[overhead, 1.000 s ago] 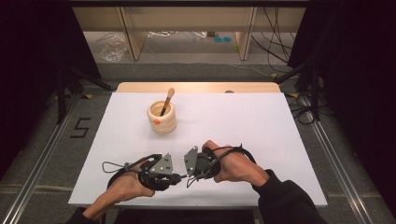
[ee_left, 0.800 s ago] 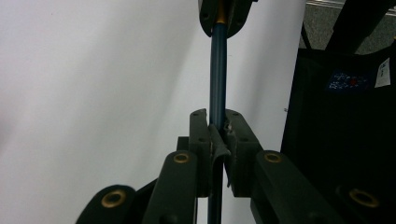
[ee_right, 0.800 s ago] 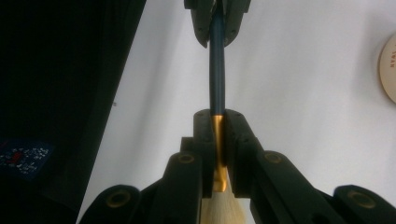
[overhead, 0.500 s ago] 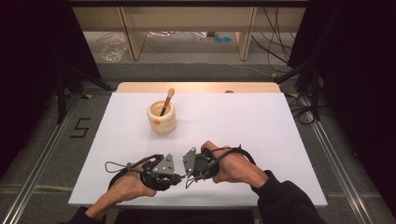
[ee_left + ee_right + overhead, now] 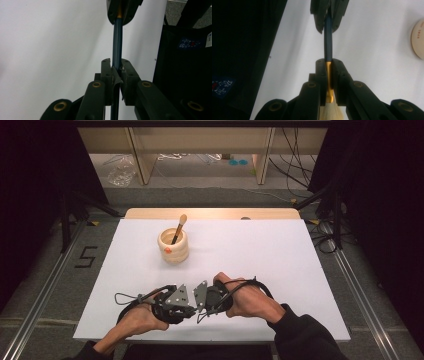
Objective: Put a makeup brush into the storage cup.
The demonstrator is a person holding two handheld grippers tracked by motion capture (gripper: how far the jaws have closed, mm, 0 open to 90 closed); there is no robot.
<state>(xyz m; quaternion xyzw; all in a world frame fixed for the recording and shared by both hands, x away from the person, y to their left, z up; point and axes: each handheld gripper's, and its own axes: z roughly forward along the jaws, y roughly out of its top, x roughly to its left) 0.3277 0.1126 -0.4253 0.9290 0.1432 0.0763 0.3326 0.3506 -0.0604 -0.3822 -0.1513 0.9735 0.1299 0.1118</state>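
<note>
Since the earlier frames we see no real change: both hands rest at the same spot near the front edge of the worktop [image 5: 300,250], and the cup has not shifted.

We hold one brush [image 5: 117,40] between the two tools. The left hand-held gripper [image 5: 116,68] is clamped on the dark blue handle of this brush; its jaws stand nearly together with the handle pinched between them. The right hand-held gripper [image 5: 328,72] is clamped on the gold ferrule [image 5: 328,75] of the same brush, with the pale bristles [image 5: 331,111] showing just below its jaws. In each gripper view the handle runs straight across to the opposite tool, which faces its partner.

In the high view the left hand-held gripper [image 5: 186,306] and the right hand-held gripper [image 5: 199,301] meet tip to tip, close to the middle of the front edge. The brush itself is too small to make out there.

A cream cup [image 5: 173,246] stands well apart from both tools, toward the rear left part of the worktop. A second brush [image 5: 179,226] leans inside it, wooden handle upward.
</note>
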